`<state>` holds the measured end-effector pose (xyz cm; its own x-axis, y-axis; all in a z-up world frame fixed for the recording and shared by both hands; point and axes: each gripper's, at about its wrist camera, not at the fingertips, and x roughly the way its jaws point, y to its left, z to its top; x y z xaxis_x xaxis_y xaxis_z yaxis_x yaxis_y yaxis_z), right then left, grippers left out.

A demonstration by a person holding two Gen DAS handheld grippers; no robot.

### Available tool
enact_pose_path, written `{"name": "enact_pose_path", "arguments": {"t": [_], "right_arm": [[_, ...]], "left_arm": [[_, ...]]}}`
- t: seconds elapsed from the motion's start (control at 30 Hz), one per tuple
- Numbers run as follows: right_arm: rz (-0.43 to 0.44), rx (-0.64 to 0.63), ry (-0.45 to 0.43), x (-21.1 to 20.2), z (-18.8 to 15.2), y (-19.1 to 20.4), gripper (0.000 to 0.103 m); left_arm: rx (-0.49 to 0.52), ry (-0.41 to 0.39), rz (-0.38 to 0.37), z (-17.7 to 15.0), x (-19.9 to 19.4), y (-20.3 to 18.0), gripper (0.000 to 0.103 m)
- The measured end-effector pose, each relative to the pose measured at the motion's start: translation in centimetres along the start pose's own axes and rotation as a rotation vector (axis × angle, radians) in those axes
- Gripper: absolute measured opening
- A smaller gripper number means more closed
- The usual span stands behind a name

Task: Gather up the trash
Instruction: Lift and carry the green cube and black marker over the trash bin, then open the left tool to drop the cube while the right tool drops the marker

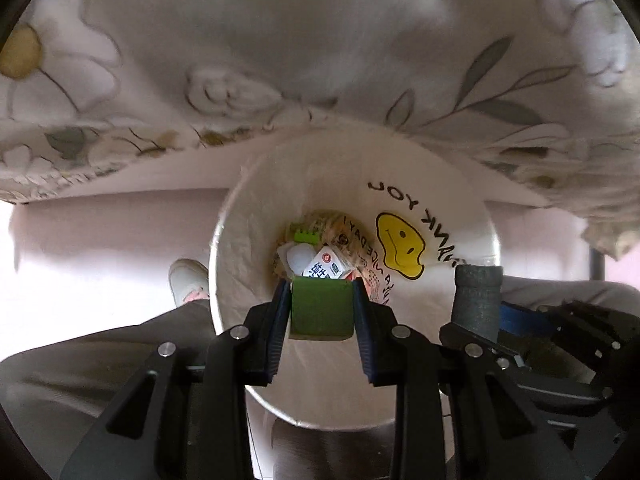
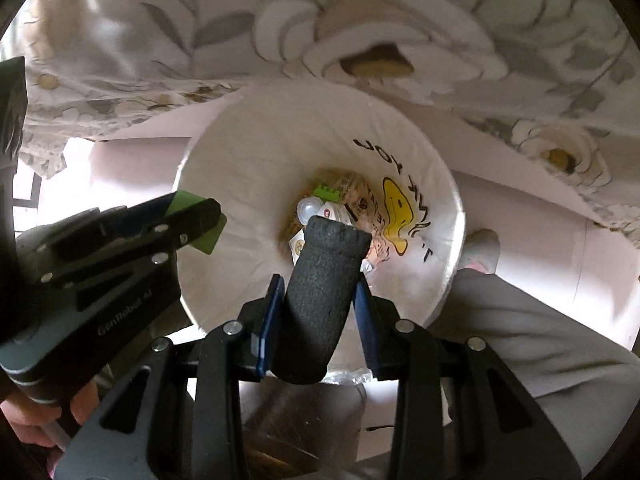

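Observation:
Both grippers point down over a round bin [image 1: 248, 216] lined with a white bag that bears a yellow smiley face. My left gripper [image 1: 322, 292] is shut on a green block [image 1: 320, 312], held above the bin's mouth. My right gripper [image 2: 320, 284] is shut on a dark grey foam cylinder [image 2: 320, 288] that sticks out over the bin [image 2: 224, 160]. In the right wrist view the left gripper [image 2: 200, 220] shows at the left with the green block [image 2: 208, 236]. The foam cylinder [image 1: 478, 300] also shows at the right of the left wrist view. Cartons and wrappers [image 1: 320, 256] lie at the bottom.
A flowered tablecloth [image 1: 320, 40] hangs over a table edge just beyond the bin. A person's grey trouser legs [image 1: 100, 352] and a light shoe [image 1: 188, 280] flank the bin on a pale floor [image 1: 100, 232]. A hand [image 2: 24, 424] holds the left gripper.

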<state>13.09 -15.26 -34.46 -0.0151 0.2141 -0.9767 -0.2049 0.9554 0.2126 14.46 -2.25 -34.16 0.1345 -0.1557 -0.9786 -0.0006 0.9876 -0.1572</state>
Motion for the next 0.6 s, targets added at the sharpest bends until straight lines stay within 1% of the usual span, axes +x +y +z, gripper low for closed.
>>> {"name": "enact_pose_path", "arguments": {"t": [0.2, 0.4, 0.57, 0.6], "right_arm": [[-0.010, 0.024, 0.029, 2.1, 0.1, -0.5, 0.037], [-0.028, 0.036, 0.055, 3.7, 0.3, -1.4, 0.037], [-0.049, 0.032, 0.054, 4.9, 0.6, -1.3, 0.037], [-0.054, 0.029, 0.058, 5.0, 0.7, -1.3, 0.038]], "left_arm": [[-0.025, 0.045, -0.016, 0.1, 2.4, 0.4, 0.033], [-0.029, 0.077, -0.038, 0.2, 4.3, 0.6, 0.034], [-0.046, 0.093, -0.063, 0.3, 5.6, 0.9, 0.034], [-0.049, 0.098, -0.064, 0.3, 5.6, 0.9, 0.038]]}}
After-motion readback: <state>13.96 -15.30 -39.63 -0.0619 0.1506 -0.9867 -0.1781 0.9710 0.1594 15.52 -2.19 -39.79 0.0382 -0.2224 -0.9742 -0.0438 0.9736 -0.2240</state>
